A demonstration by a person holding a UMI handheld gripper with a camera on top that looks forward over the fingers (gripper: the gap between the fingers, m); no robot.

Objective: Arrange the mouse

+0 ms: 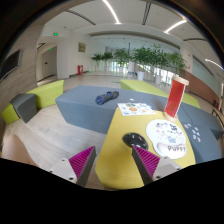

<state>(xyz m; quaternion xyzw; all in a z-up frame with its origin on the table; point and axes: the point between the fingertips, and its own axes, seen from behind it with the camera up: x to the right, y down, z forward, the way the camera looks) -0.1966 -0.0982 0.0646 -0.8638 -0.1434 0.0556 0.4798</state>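
Note:
A small black mouse [133, 141] lies on a yellow table [110, 160], just ahead of my fingers and closer to the right one. A round white mat with printed pictures [167, 134] lies to the right of the mouse. My gripper [114, 164] is open and empty above the table's near part. Its magenta pads [82, 160] stand wide apart and touch nothing.
A tall red cup [176, 97] stands at the table's far right. A printed card [134, 108] lies at the far end. Beyond the table is a blue-grey platform [85, 105] with a dark object [105, 97] on it. A yellow-green sofa [40, 97] stands at the left.

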